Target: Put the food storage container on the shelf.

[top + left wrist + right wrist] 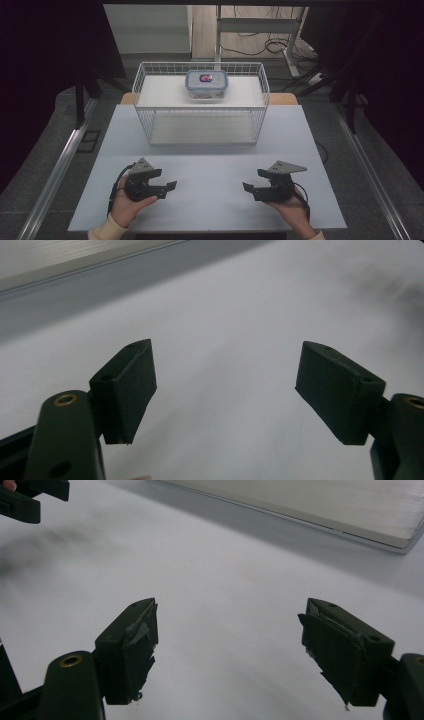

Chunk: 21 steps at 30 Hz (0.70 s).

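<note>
Two grippers are held low over the white table, facing each other: the left gripper and right gripper, jaws apart, nothing between. One lidded plastic container sits in one wire basket, well beyond them.

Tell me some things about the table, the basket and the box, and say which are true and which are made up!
1. The plastic box sits inside the white wire basket. True.
2. The left tool is squeezing the box. False: its jaws stand apart with nothing between them, near the front of the table.
3. The two tools point toward each other. True: the right tool faces the left one.
4. The basket is tipped on its side. False: it stands upright.
5. The box lid is off. False: the lid is on the box.
</note>
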Each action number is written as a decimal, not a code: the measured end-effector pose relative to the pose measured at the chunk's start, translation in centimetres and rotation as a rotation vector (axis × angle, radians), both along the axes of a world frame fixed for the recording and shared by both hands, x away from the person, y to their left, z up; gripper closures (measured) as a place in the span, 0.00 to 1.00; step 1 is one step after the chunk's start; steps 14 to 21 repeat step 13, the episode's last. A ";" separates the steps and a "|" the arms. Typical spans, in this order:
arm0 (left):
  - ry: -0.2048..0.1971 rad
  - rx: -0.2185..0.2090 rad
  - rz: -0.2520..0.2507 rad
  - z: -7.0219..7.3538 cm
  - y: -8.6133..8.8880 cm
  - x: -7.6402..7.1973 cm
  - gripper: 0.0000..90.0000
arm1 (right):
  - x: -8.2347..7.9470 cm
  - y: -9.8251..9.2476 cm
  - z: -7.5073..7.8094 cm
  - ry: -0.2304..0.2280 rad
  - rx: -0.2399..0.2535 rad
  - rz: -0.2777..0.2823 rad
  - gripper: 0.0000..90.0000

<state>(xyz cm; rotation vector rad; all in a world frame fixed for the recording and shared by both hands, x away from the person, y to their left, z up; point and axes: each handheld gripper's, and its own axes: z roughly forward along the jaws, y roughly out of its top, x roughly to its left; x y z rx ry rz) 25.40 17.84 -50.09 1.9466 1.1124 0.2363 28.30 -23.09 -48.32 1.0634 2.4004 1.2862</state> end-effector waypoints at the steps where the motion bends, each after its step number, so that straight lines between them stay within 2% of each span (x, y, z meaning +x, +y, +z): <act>1: 0.000 0.000 0.000 0.0 0.0 0.0 0.26 | 0.0 0.0 0.0 0.000 0.000 0.000 0.25; 8: 0.002 0.030 0.004 -0.6 -0.2 0.1 0.26 | 0.1 0.0 -0.3 -0.011 -0.024 -0.003 0.25; 11: 0.002 0.012 0.008 -0.5 0.0 0.1 0.26 | 0.0 0.0 -0.4 -0.026 -0.034 -0.004 0.25; 21: -0.003 0.013 0.014 -0.5 0.0 0.1 0.26 | 0.1 0.0 -0.4 -0.030 -0.037 -0.001 0.24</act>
